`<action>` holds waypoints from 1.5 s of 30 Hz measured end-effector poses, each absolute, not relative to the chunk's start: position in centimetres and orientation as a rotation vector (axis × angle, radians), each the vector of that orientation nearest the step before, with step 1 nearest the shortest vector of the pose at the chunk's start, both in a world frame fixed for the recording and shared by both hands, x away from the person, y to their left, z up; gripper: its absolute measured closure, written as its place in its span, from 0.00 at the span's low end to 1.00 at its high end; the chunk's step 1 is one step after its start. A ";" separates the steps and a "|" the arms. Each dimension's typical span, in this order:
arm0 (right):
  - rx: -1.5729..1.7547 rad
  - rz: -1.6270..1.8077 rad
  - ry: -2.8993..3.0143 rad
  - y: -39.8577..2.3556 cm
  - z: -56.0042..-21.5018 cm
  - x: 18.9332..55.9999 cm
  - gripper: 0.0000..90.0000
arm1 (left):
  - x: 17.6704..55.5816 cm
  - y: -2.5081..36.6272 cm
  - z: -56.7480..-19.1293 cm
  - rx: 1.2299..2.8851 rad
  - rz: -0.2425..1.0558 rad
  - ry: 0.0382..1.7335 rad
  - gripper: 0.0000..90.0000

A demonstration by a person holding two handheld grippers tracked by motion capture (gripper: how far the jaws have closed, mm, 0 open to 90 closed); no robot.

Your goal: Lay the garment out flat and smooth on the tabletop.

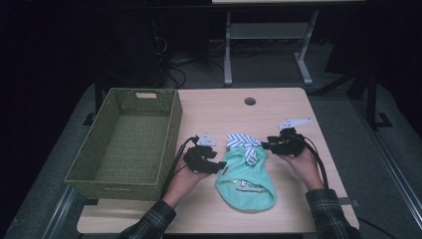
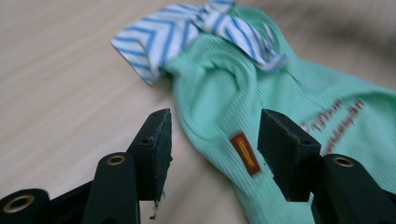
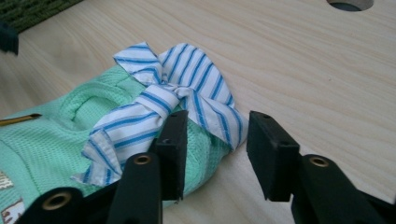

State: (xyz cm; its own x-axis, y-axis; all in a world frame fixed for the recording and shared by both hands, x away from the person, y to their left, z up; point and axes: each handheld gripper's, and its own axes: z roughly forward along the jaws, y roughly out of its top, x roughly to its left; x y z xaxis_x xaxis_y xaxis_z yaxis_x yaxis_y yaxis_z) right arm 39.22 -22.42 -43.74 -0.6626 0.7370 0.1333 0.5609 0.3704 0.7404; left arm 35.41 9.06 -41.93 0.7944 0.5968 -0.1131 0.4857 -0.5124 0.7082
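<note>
A mint-green knit garment (image 1: 246, 181) lies flat on the wooden table (image 1: 283, 107), with a blue-and-white striped bow (image 1: 244, 142) tied at its far end. My left gripper (image 1: 219, 167) sits at the garment's left edge. In the left gripper view, the left gripper (image 2: 215, 135) is open, and the green cloth (image 2: 219, 93) with an orange label (image 2: 245, 153) lies between the jaws, unpressed. My right gripper (image 1: 266, 146) is at the bow's right side. In the right gripper view, the right gripper (image 3: 217, 135) stands open around the edge of the striped bow (image 3: 177, 88), above the green cloth (image 3: 46, 140).
A green woven basket (image 1: 171, 124) stands on the left part of the table, close beside my left hand. A round cable hole (image 1: 250, 101) is in the tabletop behind the garment. Dark floor and a desk frame (image 1: 228, 50) lie beyond the far edge.
</note>
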 end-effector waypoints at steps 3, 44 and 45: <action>1.155 1.177 2.413 -22.4 -43.7 39.8 0.62 | 36.8 8.7 -41.8 2.190 0.180 0.800 0.49; 1.159 1.128 2.523 -21.3 -47.2 41.5 0.87 | 43.9 4.8 -46.0 2.274 0.137 0.801 0.75; 1.159 1.128 2.523 -21.3 -47.2 41.5 0.87 | 43.9 4.8 -46.0 2.274 0.137 0.801 0.78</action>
State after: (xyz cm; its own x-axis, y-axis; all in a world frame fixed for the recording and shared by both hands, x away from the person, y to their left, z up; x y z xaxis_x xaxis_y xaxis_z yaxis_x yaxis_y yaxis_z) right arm 41.49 -21.32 -47.24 -0.6918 0.7023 0.1678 0.5935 0.4206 0.6862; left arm 43.90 4.83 -45.99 0.8023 0.5831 -0.1272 0.5079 -0.5550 0.6588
